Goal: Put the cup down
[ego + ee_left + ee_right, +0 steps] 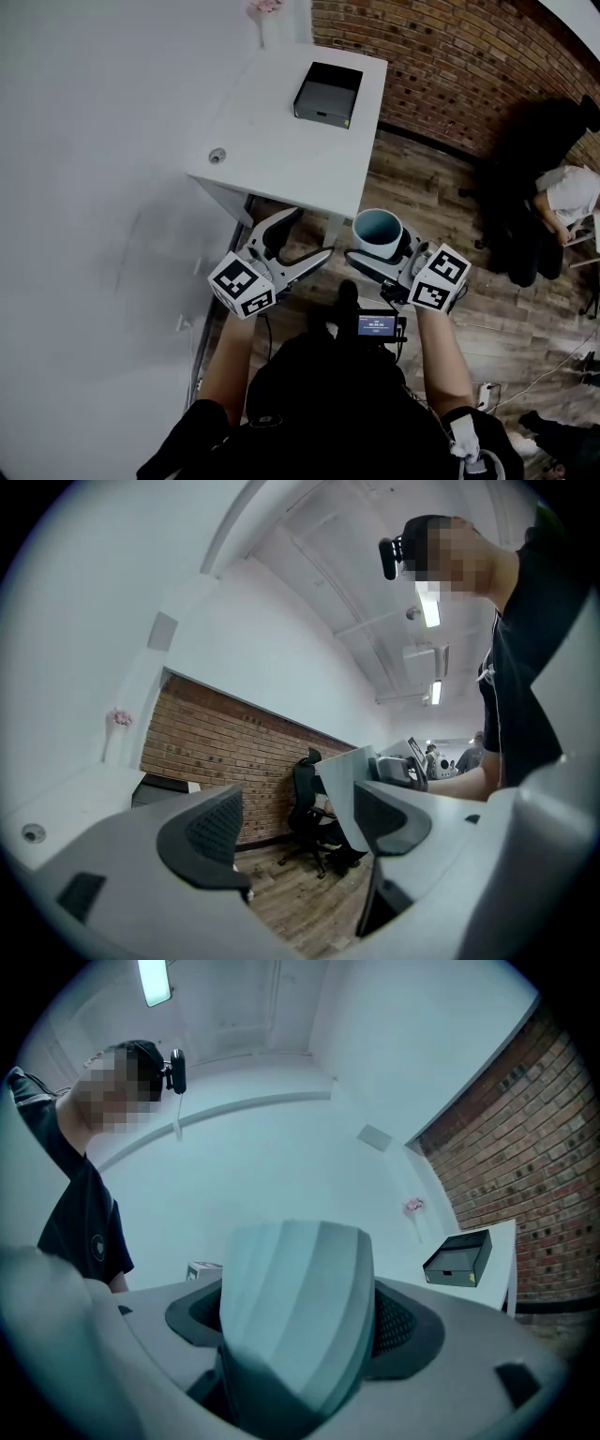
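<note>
A pale blue-grey cup (378, 233) is clamped upright between the jaws of my right gripper (380, 251), held in the air in front of the white table's (281, 141) near edge, over the wooden floor. In the right gripper view the cup (295, 1316) fills the space between both dark pads, which press on its sides. My left gripper (302, 242) hovers to the left of the cup at about the same height, open with nothing between its fingers. In the left gripper view its jaws (295, 832) stand apart, with the cup's side (352, 794) beyond them.
A dark box (327, 93) lies at the table's far end near the brick wall (450, 56); a small round fitting (217, 157) sits near the table's left edge. A person and a black office chair (534, 187) are at the right. A white wall runs along the left.
</note>
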Motion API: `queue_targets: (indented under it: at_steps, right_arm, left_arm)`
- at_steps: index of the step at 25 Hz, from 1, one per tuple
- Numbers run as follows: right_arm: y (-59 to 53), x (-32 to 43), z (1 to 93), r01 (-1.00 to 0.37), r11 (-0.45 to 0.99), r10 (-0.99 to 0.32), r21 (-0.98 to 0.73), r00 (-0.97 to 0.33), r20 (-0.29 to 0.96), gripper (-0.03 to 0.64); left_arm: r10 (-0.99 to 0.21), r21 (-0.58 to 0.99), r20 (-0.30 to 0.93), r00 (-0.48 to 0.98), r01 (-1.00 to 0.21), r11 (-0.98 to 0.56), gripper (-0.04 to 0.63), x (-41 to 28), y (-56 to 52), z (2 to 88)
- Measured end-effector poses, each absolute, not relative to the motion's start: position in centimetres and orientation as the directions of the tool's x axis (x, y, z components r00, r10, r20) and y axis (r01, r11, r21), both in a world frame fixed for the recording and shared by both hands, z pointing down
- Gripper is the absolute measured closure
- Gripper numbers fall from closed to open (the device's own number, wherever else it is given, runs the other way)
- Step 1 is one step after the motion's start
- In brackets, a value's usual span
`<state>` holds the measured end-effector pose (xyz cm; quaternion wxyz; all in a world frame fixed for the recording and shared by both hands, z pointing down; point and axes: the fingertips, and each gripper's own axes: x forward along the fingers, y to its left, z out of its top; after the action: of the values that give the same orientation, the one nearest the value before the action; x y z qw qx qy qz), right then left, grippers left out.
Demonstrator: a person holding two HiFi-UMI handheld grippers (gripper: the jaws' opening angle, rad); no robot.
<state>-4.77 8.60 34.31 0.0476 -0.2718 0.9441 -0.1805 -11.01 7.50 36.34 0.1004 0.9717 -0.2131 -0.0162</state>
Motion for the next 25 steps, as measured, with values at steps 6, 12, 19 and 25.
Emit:
queue_targets:
  at_steps: [6, 12, 19, 25]
  right_arm:
    - [6.4, -4.0, 34.7, -0.509, 0.773, -0.551, -0.379, -0.834, -0.003, 0.213]
    - [3.7, -3.2, 35.2, -0.499, 0.788, -0.540, -0.361, -0.841, -0.016, 0.213]
    - [-0.3, -2.2, 35.1, -0.492, 0.802, -0.531, -0.337, -0.847, -0.028, 0.213]
    - [-4.6, 0.3, 34.6, -0.497, 0.800, -0.540, -0.337, -0.840, -0.042, 0.212]
  left_arm:
    - [-0.410, 0.207, 0.025, 0.912, -0.406, -0.890, 0.219, -10.5, 5.6, 36.9]
    - [-0.411, 0.193, 0.041, 0.911, -0.411, -0.891, 0.218, -9.3, 2.8, 37.5]
    - [-0.407, 0.184, 0.049, 0.912, -0.409, -0.894, 0.218, -7.6, -1.1, 37.7]
    - [-0.422, 0.185, 0.048, 0.905, -0.423, -0.887, 0.218, -5.7, -5.9, 37.2]
